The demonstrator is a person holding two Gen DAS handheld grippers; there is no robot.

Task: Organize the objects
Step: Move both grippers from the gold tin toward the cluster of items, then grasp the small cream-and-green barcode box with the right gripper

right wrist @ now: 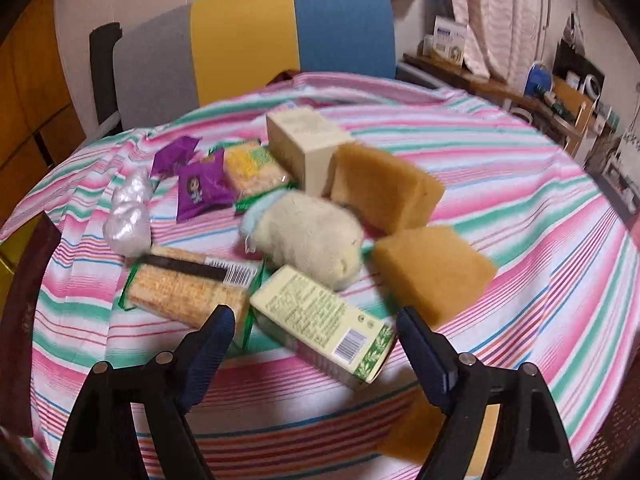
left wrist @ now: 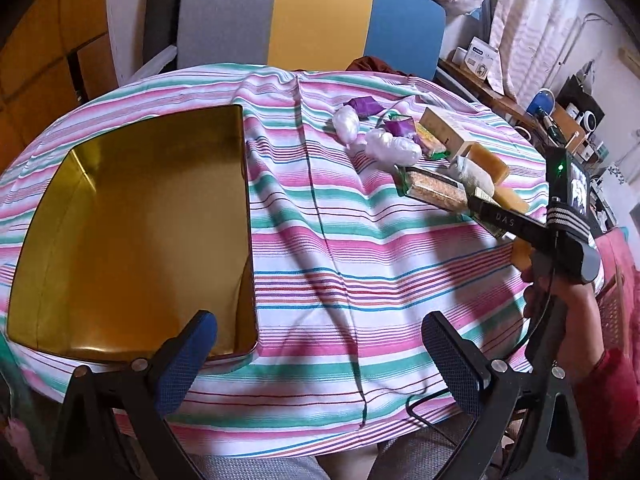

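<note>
A round table draped in a striped cloth (left wrist: pixel 332 240) of pink, green and white carries everything. On its left side lies a shallow gold tin tray (left wrist: pixel 132 232), rectangular with rounded corners, nothing inside it. The left gripper (left wrist: pixel 320 356) hovers over the near edge of the table with its blue-padded fingers (left wrist: pixel 184 364) spread wide and nothing between them; its left finger overlaps the tray's near right corner in the left wrist view. The objects to organize sit in a loose cluster on the right half of the table, well apart from the tray. Nearest the right gripper (right wrist: pixel 316 344) is a pale green carton (right wrist: pixel 324 320) lying on its side, barcode end toward the camera, between the open fingers but not touched by either pad. Just left of it lies a green-edged wafer pack (right wrist: pixel 184 284) with a barcode strip. Behind the carton rests a cream fluffy cloth roll (right wrist: pixel 312 236), and to its right two tan sponges (right wrist: pixel 384 188), one leaning on a cream box (right wrist: pixel 304 144) and the other (right wrist: pixel 432 272) flat on the cloth. Farther left are two purple snack packets (right wrist: pixel 200 188), a yellow-green snack pack (right wrist: pixel 252 168) and a white crinkled plastic bundle (right wrist: pixel 128 216). A chair (right wrist: pixel 248 52) with grey, yellow and blue panels stands behind the table.
</note>
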